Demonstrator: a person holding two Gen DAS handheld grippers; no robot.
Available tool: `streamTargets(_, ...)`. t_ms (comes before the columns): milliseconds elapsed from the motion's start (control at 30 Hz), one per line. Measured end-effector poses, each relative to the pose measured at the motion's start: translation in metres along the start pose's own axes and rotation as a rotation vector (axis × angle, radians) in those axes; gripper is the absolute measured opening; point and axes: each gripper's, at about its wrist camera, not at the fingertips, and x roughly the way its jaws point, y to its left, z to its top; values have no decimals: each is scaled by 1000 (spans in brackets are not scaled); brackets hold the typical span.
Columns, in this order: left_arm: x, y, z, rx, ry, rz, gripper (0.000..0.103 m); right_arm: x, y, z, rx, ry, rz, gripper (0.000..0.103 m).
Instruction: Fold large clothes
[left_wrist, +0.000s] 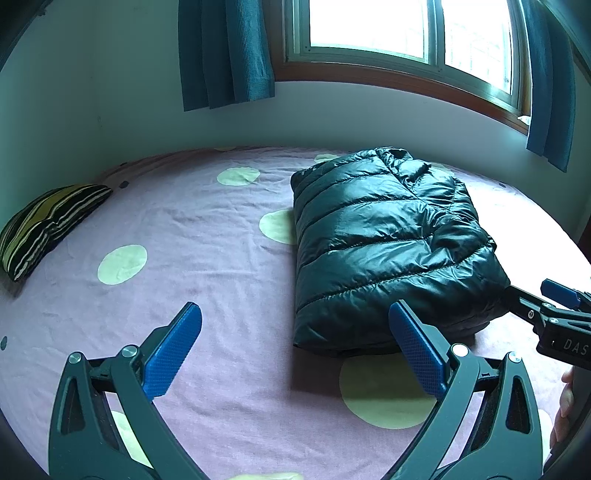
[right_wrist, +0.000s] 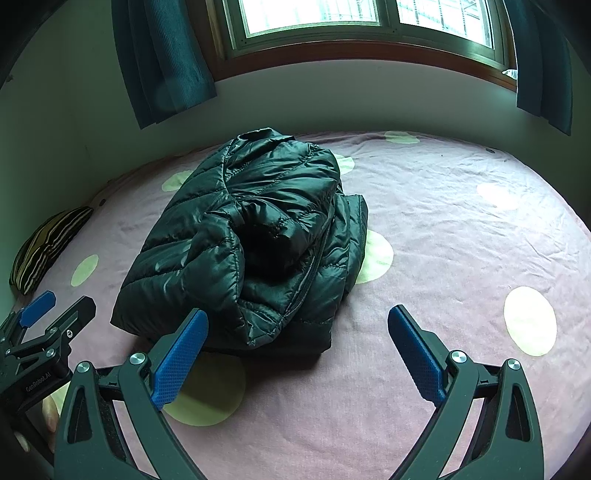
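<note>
Item: dark quilted puffer jacket (left_wrist: 388, 243), lying folded into a thick rectangular bundle on the pink dotted bedsheet (left_wrist: 192, 236), toward the far side below the window (left_wrist: 406, 33); a striped cushion (left_wrist: 44, 225) sits well apart at far left. Left gripper (left_wrist: 295, 350) and right gripper (right_wrist: 297, 354) — both with blue fingers spread wide, holding nothing — hover at the bundle's near edge. Condition: folding looks essentially done, though the right side shows loose, uneven layers — perhaps a final tidy or press remains.
</note>
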Motion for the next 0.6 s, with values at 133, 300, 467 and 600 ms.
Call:
streamTargets(133, 1, -1, 0, 9, -2, 5, 101, 2, 0, -2, -3, 8, 0, 97)
streamTargets(300, -1, 1, 2, -15, -17, -14, 101, 4, 0, -2, -6, 16, 6, 97)
streamTargets(467, 8, 20, 9, -38, -6, 4, 101, 0, -8, 1, 0, 4, 4, 97)
streamTargets(600, 36, 64, 13, -80, 57, 74, 101, 0, -31, 5, 10, 3, -36, 97)
